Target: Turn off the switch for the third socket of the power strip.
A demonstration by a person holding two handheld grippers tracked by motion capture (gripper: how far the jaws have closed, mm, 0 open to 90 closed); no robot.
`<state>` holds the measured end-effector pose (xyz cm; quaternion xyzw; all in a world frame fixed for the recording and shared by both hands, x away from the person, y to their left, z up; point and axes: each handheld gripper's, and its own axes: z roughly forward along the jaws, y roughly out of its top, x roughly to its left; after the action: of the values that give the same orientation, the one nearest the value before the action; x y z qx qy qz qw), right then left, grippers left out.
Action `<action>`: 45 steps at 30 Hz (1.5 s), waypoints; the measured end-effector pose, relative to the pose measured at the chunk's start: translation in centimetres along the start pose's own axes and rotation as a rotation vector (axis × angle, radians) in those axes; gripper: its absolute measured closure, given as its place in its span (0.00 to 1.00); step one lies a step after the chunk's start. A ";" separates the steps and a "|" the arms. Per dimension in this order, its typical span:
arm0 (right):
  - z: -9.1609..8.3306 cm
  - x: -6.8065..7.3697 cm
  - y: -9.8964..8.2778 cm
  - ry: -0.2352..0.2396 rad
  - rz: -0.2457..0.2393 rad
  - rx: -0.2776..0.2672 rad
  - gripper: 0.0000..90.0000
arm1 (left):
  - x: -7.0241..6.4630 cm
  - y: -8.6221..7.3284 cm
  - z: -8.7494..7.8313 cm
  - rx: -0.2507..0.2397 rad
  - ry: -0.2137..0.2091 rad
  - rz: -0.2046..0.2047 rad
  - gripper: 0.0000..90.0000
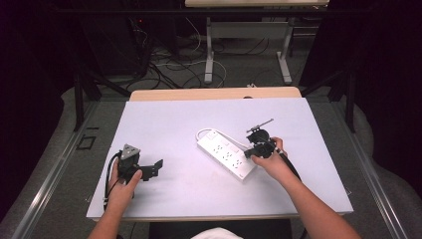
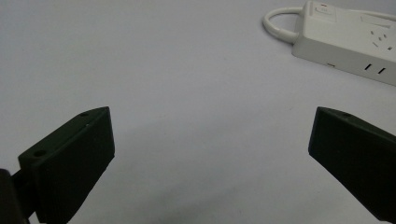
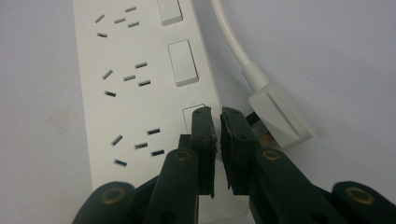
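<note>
Right gripper view: the right gripper [image 3: 215,116] has its jaws almost closed, empty, over the power strip [image 3: 140,93]. The left gripper [image 2: 210,135] is wide open, holding nothing.

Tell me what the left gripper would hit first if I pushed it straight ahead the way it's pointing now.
Mostly bare table. The left gripper is open, with nothing between its jaws. The white power strip lies ahead but off to the right of its line, so it would probably pass beside it; depth is unclear.
</note>
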<state>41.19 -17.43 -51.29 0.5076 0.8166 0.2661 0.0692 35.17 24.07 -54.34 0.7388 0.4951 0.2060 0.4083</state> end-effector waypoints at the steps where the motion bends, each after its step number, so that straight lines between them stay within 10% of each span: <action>1: 0.0 0.0 0.0 0.007 -0.005 0.000 0.95 | 0.0 0.0 0.0 -0.002 0.000 0.000 0.00; 45: 0.1 0.1 -0.4 -0.005 -0.045 -0.030 1.00 | 0.0 0.0 -0.1 0.000 0.002 0.001 0.00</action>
<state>40.85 -17.44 -51.61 0.4887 0.8235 0.2753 0.0845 35.13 24.11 -54.29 0.7388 0.4952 0.2069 0.4076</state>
